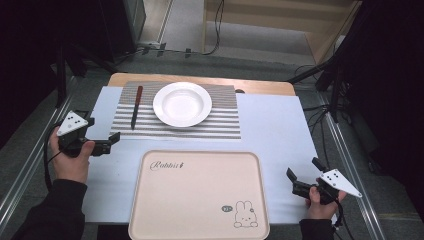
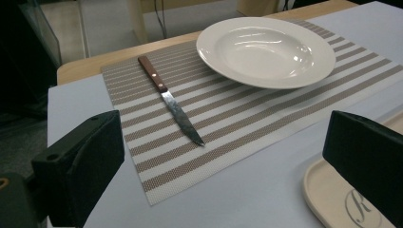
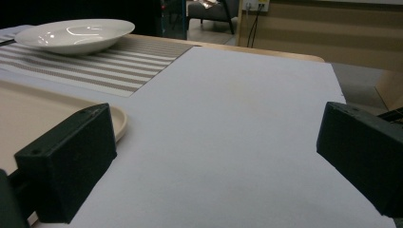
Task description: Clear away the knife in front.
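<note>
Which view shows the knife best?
The left gripper view: the knife lies close and whole on the striped placemat, wooden handle and blade distinct. The high view shows it small, left of the plate.

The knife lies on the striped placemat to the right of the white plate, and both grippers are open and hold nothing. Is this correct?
Not quite. The knife lies to the left of the white plate, not the right, as the high view shows. The rest stands: it is on the striped placemat, and the left gripper and right gripper are open and hold nothing.
</note>
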`<state>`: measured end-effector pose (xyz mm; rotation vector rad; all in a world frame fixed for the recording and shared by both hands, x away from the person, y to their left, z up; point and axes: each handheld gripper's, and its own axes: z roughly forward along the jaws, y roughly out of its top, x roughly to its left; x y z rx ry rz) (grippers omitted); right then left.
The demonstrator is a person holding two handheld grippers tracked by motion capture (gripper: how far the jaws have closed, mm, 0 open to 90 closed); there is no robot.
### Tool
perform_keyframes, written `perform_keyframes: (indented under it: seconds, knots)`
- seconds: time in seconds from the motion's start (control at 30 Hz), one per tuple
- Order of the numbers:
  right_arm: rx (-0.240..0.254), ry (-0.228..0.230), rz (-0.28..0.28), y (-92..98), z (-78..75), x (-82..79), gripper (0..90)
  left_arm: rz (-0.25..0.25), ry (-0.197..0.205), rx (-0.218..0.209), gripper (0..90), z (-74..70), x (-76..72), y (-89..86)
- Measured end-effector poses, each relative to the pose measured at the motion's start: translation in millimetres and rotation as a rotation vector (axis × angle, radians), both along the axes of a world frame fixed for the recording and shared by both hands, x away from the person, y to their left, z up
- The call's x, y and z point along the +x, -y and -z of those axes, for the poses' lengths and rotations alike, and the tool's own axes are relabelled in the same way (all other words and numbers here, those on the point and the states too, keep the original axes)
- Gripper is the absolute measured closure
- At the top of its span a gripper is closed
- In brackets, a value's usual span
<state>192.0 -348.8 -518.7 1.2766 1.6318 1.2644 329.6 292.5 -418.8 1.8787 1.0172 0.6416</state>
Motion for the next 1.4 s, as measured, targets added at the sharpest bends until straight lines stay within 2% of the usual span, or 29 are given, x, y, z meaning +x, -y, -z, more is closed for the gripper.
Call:
perform_keyframes:
  seconds: [0.1, 0.23, 0.37, 0.53, 0.6, 0.63, 0.87, 0.93, 0.97, 1.03, 1.07, 1.23, 1.33, 1.4]
  knots:
    - [0.000, 0.000, 0.000, 0.0, 0.0, 0.0, 0.0, -0.008, 0.004, -0.006, 4.5, -0.1, 4.7, 2.2]
    - [0.001, 0.001, -0.002, 0.1, 0.1, 0.1, 0.0, -0.027, -0.012, -0.012, 6.3, -0.4, 19.4, 6.5]
    - [0.010, 0.002, 0.000, 1.3, 0.0, -0.4, 0.0, -0.011, -0.003, -0.003, 6.3, -0.9, 28.6, 10.6]
    - [0.007, 0.004, -0.005, 1.0, 0.0, -0.4, 0.0, -0.015, -0.022, -0.020, 6.3, -2.8, 42.8, 13.4]
    - [0.006, 0.003, -0.006, 0.6, 0.0, -0.4, 0.0, -0.013, -0.026, -0.017, 6.2, -3.0, 46.0, 13.6]
    - [0.003, 0.003, -0.007, 0.4, 0.0, -0.3, 0.0, -0.018, -0.037, -0.019, 6.2, -3.0, 52.8, 13.7]
    - [0.001, 0.004, -0.007, 0.4, 0.1, -0.2, 0.0, -0.029, -0.066, -0.012, 6.2, -5.8, 74.4, 16.4]
    - [0.000, 0.004, -0.007, 0.3, 0.1, -0.2, 0.0, -0.027, -0.085, -0.012, 6.1, -5.5, 81.3, 18.1]
    - [-0.001, 0.003, -0.008, 0.2, 0.1, -0.1, 0.0, -0.026, -0.095, -0.023, 6.2, -4.9, 85.0, 18.6]
    - [-0.002, -0.001, -0.009, -0.3, 0.0, -0.2, 0.0, -0.015, -0.137, -0.064, 6.2, -2.0, 93.9, 17.8]
    - [-0.005, 0.000, -0.011, -0.5, 0.1, -0.1, 0.0, -0.017, -0.157, -0.071, 6.2, -0.3, 98.5, 17.6]
    - [-0.011, 0.005, -0.010, -0.8, 0.1, 0.1, 0.0, -0.036, -0.225, -0.047, 6.3, 6.5, 121.4, 20.4]
    - [-0.008, 0.004, -0.010, -0.9, 0.1, -0.1, 0.0, -0.044, -0.247, -0.043, 6.7, 7.2, 130.3, 21.9]
    - [-0.011, 0.004, -0.012, -0.9, 0.1, -0.1, 0.0, -0.054, -0.267, -0.040, 10.8, 6.3, 142.0, 24.2]
